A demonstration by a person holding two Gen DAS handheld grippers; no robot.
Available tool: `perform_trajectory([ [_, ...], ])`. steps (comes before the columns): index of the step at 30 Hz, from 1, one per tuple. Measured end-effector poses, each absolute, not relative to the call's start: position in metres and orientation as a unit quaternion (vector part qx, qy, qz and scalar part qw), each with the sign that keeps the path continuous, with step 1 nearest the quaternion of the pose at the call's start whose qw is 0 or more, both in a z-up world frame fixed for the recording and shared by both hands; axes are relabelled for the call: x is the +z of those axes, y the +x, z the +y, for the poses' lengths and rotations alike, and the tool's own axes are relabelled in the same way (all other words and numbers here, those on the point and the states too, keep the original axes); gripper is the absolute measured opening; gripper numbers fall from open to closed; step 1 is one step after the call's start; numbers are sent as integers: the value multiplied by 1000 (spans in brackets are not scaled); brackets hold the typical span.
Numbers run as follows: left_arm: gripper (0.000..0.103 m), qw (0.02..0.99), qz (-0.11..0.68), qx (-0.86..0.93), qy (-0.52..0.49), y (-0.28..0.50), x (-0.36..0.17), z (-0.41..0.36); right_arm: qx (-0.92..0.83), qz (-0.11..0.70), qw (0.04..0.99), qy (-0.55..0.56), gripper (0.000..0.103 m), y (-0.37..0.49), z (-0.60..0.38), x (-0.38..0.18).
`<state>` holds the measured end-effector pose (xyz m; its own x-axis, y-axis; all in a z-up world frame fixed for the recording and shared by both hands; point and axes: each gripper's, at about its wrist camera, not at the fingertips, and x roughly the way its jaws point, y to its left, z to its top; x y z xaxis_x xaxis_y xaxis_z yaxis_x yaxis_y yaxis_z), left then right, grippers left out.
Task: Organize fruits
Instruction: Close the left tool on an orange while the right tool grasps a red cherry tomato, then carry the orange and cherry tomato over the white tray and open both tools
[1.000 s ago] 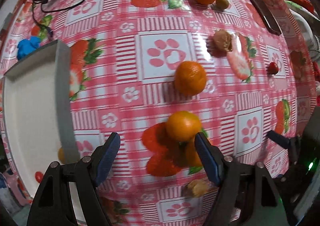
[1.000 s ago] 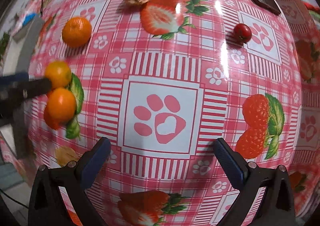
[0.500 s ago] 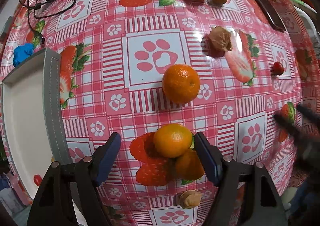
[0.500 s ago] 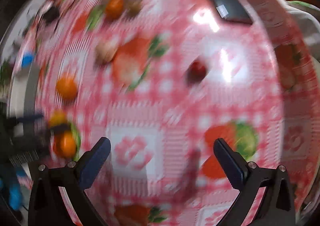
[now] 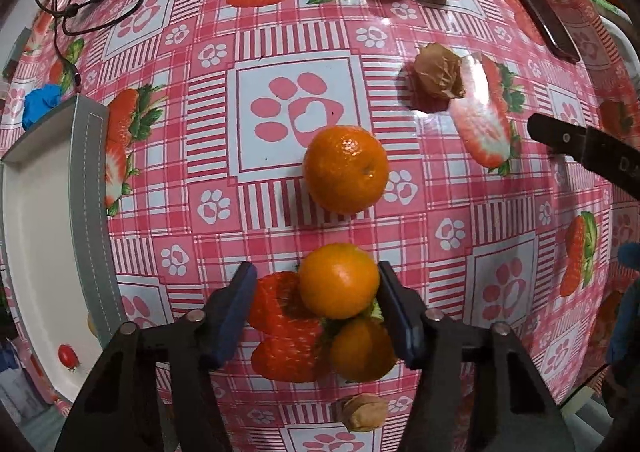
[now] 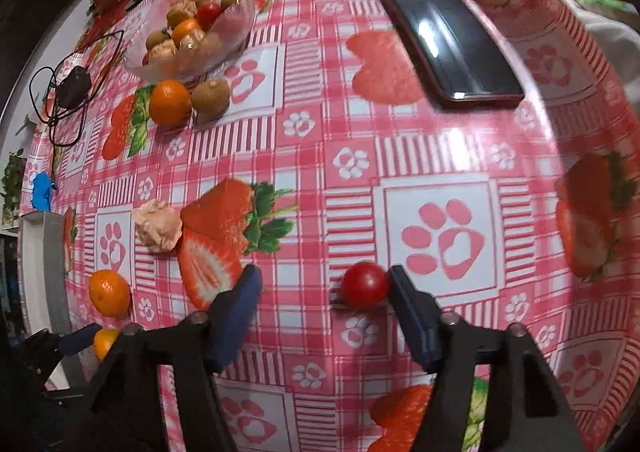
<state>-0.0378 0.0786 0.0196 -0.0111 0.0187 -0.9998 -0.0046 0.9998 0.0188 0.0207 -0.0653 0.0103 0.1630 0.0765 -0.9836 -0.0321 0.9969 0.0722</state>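
Left gripper (image 5: pixel 316 302) jaws wide, straddled front mandarin (image 5: pixel 339 281), off-centre toward right pad; second mandarin (image 5: pixel 362 348) directly behind. Right gripper (image 6: pixel 325 302) jaws wide; cherry tomato (image 6: pixel 365 285) against right pad. Tray (image 5: pixel 90 188) lay leftward.

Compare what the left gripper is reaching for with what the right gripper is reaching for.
The left gripper brackets an orange mandarin; the right gripper brackets a red cherry tomato. The mandarin looks far bigger between its fingers than the tomato does. The mandarin sits against a second mandarin; the tomato sits alone. Shared: both are round, lie on the tablecloth, and sit close against the right-hand finger of open jaws.
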Motion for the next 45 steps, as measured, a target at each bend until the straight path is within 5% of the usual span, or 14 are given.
perform_trajectory([
  [2, 42, 708, 706, 10, 5, -38, 22, 77, 36, 643, 765, 19, 51, 21, -64, 8],
  [3, 40, 710, 704, 11, 6, -38, 24, 76, 39, 641, 766, 21, 32, 20, -65, 8],
  [4, 40, 711, 703, 12, 7, -38, 24, 76, 45, 642, 765, 28, 23, 21, -66, 7],
  [20, 40, 749, 661, 18, -51, -84, 84, 137, 110, 639, 757, 78, 23, -24, -43, 41],
  [45, 41, 728, 657, 165, -105, -179, 65, 329, 321, 655, 684, 9, 23, -68, 245, 27],
])
